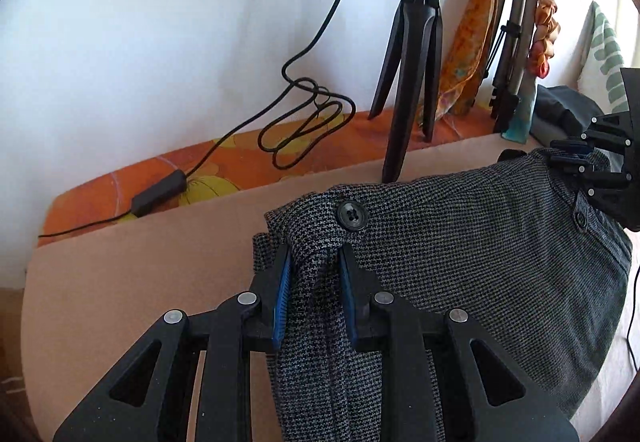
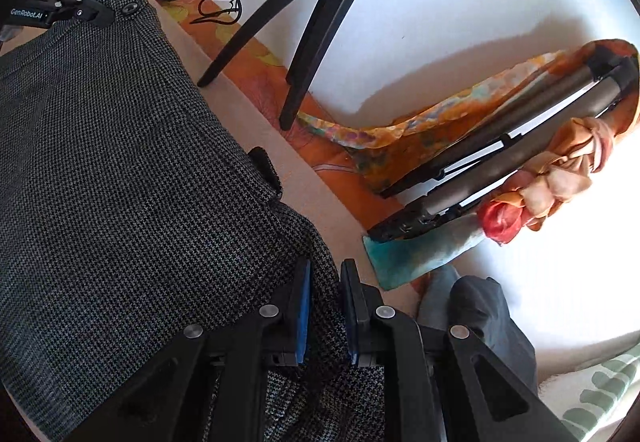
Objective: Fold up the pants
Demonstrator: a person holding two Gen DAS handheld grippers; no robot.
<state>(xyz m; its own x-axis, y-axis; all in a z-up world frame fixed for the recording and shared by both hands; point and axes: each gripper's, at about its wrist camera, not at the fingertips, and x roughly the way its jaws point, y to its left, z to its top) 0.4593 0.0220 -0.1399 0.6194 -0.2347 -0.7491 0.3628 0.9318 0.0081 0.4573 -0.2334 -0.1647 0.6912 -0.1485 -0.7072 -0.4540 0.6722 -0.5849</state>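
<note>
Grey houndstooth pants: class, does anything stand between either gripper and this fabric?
Nothing visible does. The left gripper is shut on the grey houndstooth pants just below the black waistband button, and the right gripper is shut on another bunch of the fabric. No object sits between pads and cloth.

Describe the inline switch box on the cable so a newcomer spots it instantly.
Start at the black tripod standing against the white wall, and follow its black cable down through the tangled loops onto the orange floral cloth. Just past the loops sits the inline switch box: a small black oblong on the cable, the only solid block along that thin wire.
</note>
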